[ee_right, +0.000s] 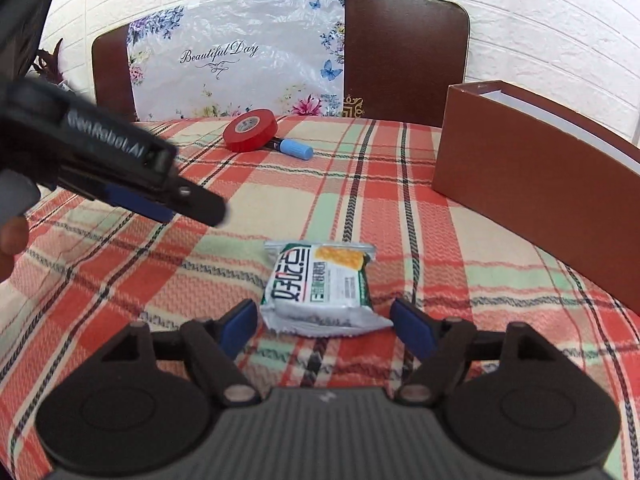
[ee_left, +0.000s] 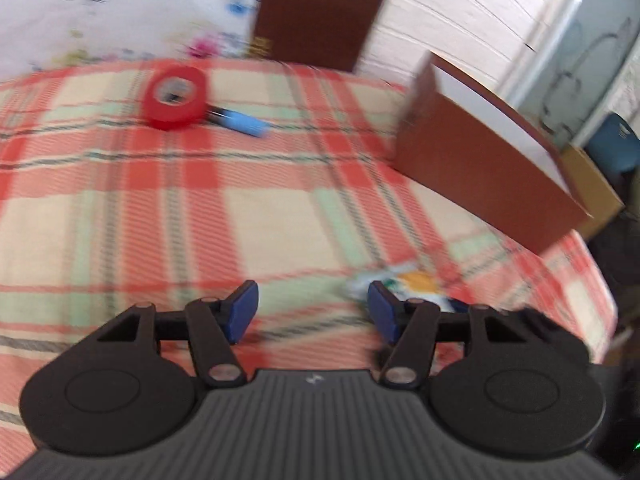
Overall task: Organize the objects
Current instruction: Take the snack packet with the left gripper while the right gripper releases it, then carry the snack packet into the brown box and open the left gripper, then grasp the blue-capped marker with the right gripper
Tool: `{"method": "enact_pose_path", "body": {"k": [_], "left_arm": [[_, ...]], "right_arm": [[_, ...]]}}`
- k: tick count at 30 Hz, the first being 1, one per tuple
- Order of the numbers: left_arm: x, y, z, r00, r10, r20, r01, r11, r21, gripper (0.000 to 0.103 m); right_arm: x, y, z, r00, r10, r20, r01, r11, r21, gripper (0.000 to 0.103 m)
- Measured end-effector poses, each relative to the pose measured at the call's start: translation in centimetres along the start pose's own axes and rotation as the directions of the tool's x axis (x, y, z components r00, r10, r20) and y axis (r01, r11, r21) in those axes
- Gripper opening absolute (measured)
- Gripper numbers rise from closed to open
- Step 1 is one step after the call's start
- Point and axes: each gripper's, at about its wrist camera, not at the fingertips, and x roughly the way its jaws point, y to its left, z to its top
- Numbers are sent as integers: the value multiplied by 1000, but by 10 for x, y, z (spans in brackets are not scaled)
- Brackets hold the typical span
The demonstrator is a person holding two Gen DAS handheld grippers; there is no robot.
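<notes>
A snack packet [ee_right: 320, 284] lies on the plaid tablecloth, just ahead of my open right gripper [ee_right: 326, 326], between its blue pads without touching them. A red tape roll [ee_right: 250, 130] and a blue marker [ee_right: 294, 148] lie at the far side of the table. An open brown box [ee_right: 540, 176] stands at the right. In the left wrist view, my left gripper [ee_left: 312, 312] is open and empty, with the packet [ee_left: 412, 284] blurred behind its right pad. The tape [ee_left: 176, 96], marker [ee_left: 244, 122] and box [ee_left: 480, 168] show there too. The left gripper also appears in the right wrist view [ee_right: 120, 168], held above the table.
A brown chair back [ee_right: 404, 52] with a flowered plastic bag [ee_right: 236, 56] stands behind the table against a white brick wall. The table's right edge [ee_left: 600, 280] drops off beside a cardboard box [ee_left: 596, 188] and a blue object [ee_left: 612, 144].
</notes>
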Motion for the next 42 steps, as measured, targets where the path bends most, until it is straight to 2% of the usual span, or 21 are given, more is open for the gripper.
{"method": "enact_pose_path", "body": {"k": [3, 4, 5, 6, 7, 8, 12, 17, 19, 22, 23, 24, 26, 28, 30, 32, 36, 38, 41, 42], "left_arm": [[27, -19, -1, 993, -31, -118, 30, 999, -10, 63], [36, -23, -3, 990, -25, -138, 24, 1000, -13, 63], [42, -25, -4, 991, -33, -132, 30, 999, -18, 59], [45, -28, -3, 990, -56, -127, 55, 998, -17, 38], [47, -32, -1, 987, -93, -134, 90, 996, -23, 33], [46, -38, 3, 988, -84, -130, 83, 997, -10, 32], [32, -71, 34, 995, -80, -55, 86, 989, 118, 32], [30, -114, 90, 991, -121, 47, 108, 969, 221, 32], [42, -129, 111, 989, -122, 82, 97, 961, 260, 32], [66, -145, 135, 987, -117, 110, 83, 957, 277, 32], [74, -148, 141, 987, -114, 111, 80, 958, 274, 34], [83, -152, 147, 988, -107, 108, 74, 959, 273, 39], [93, -153, 149, 990, -72, 117, 38, 962, 269, 42], [97, -145, 147, 992, -53, 114, 24, 970, 240, 42], [89, -133, 144, 991, -66, 115, 39, 975, 221, 42], [76, -122, 139, 988, -58, 144, 25, 975, 222, 42], [48, -94, 127, 978, -37, 203, -5, 979, 202, 42], [38, -78, 114, 976, 4, 218, -48, 978, 201, 42], [35, -41, 89, 975, 91, 203, -129, 975, 183, 42], [36, -27, 80, 974, 122, 190, -155, 973, 170, 42]], "right_arm": [[1, 0, -2, 1000, 6, -3, -6, 1000, 2, 73], [3, 0, -2, 1000, 8, -6, -8, 1000, 4, 68], [5, -1, -1, 1000, 8, -7, -8, 1000, 6, 61], [6, -2, 0, 1000, 6, -9, -5, 1000, 8, 56], [7, -3, 1, 1000, 12, -5, -12, 1000, 9, 47], [7, -5, 2, 1000, 14, 0, -14, 1000, 10, 44], [-5, -13, 12, 992, -61, 110, 61, 998, 1, 44], [-13, -48, 53, 939, -188, 289, 181, 982, 49, 44], [-7, -70, 72, 925, -216, 312, 196, 976, 96, 43], [8, -103, 96, 917, -243, 317, 196, 965, 173, 43], [15, -114, 102, 915, -254, 312, 200, 960, 195, 43], [23, -123, 108, 913, -270, 306, 210, 954, 216, 43], [42, -139, 116, 905, -325, 275, 262, 934, 242, 53], [62, -152, 120, 917, -339, 212, 290, 928, 234, 57], [62, -158, 117, 912, -350, 215, 294, 922, 253, 57], [55, -158, 114, 908, -349, 232, 285, 920, 270, 61], [32, -142, 100, 895, -351, 277, 275, 920, 278, 61], [19, -128, 90, 886, -349, 304, 268, 922, 279, 62], [2, -101, 73, 891, -320, 322, 236, 932, 274, 64], [0, -95, 69, 902, -295, 314, 216, 941, 262, 64]]}}
